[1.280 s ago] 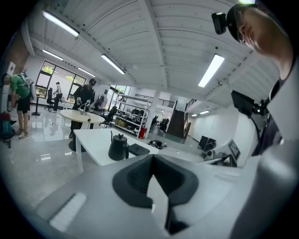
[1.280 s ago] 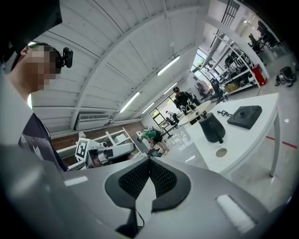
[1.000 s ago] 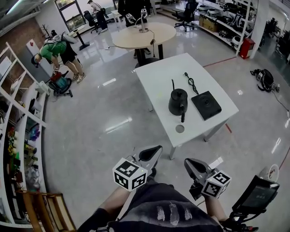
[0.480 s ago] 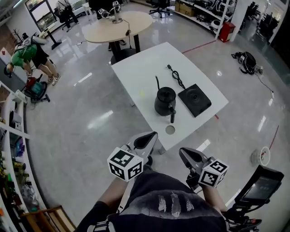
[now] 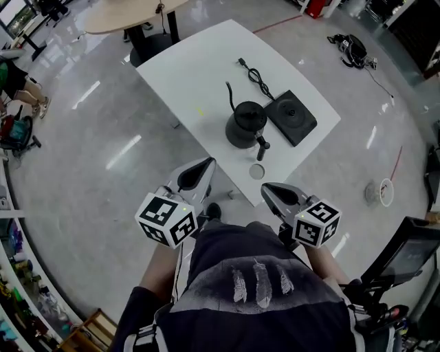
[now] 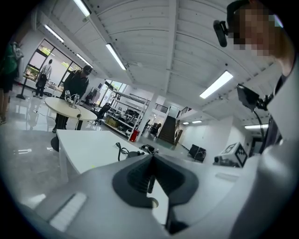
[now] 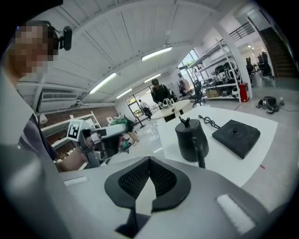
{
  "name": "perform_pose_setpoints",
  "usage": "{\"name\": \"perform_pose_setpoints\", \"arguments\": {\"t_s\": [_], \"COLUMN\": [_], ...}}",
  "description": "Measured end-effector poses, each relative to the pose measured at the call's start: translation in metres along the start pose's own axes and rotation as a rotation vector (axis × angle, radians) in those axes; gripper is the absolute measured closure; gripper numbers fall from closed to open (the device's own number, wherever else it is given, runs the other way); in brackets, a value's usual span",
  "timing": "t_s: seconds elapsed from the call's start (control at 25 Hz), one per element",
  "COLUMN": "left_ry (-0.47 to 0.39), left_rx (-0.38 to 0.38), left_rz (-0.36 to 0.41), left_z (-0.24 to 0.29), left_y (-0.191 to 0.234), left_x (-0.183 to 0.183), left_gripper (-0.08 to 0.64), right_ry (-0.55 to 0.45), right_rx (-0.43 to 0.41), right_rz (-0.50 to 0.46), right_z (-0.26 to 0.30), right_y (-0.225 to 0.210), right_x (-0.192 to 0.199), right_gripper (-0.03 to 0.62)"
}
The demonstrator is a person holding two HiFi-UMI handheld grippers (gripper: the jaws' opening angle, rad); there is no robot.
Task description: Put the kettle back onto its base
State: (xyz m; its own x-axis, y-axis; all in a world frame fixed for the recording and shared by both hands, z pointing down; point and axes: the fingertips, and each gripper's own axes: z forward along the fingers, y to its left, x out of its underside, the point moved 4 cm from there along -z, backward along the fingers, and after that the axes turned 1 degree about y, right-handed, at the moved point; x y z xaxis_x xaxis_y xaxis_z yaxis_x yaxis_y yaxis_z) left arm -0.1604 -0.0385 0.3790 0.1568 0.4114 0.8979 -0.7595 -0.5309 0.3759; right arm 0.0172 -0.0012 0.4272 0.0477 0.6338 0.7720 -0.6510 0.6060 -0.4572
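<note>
Currently we record the following, each place given against the white table.

Table (image 5: 199,69): white, rectangular, standing on a glossy grey floor; this is our landmark.

Kettle (image 5: 245,124): black and upright on the table, toward its near edge. We see the thin spout pointing to the far side and the handle toward us. It stands just beside the base, not on it.

Base (image 5: 291,117): flat black square on the table, to the right of the kettle.

Cord (image 5: 254,77): black, lying in loops on the table beyond the base.

Disc (image 5: 257,171): small, round and grey, on the table at its near edge, apart from the kettle's handle.

Left gripper (image 5: 198,172): off the table, on our side of its near edge. We find the jaws closed together with nothing between them.

Right gripper (image 5: 273,195): off the table, just short of its near edge. We find the jaws closed together, holding nothing.

Round table (image 5: 130,14): beige, beyond the white table's far end.
</note>
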Motion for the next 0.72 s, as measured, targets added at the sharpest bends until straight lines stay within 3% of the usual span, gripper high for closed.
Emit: {"name": "perform_pose_setpoints", "arguments": {"t_s": [0.28,0.36,0.52,0.72], "left_ry": [0.048,0.062,0.084,0.126], "left_rx": [0.029,0.026,-0.01,-0.04], "left_rz": [-0.023,-0.01,-0.005,0.0], "left_z": [0.01,0.029,0.064,0.053], "left_y": [0.016,0.015,0.02,0.021], "left_x": [-0.007,-0.009,-0.015,-0.015], "left_gripper": [0.559,0.559,0.558,0.559], "right_ry": [0.103,0.141,0.188,0.203], "right_rx": [0.211,0.246,0.26,0.283], "right_rz": [-0.086,-0.097,-0.102,-0.18], "right_z": [0.02,0.026,0.046,0.067], "right_y": [-0.03,-0.056,-0.1,-0.102], "right_x": [-0.012,-0.014,-0.015,-0.01], "right_gripper": [0.59,0.47,0.345,0.307]}}
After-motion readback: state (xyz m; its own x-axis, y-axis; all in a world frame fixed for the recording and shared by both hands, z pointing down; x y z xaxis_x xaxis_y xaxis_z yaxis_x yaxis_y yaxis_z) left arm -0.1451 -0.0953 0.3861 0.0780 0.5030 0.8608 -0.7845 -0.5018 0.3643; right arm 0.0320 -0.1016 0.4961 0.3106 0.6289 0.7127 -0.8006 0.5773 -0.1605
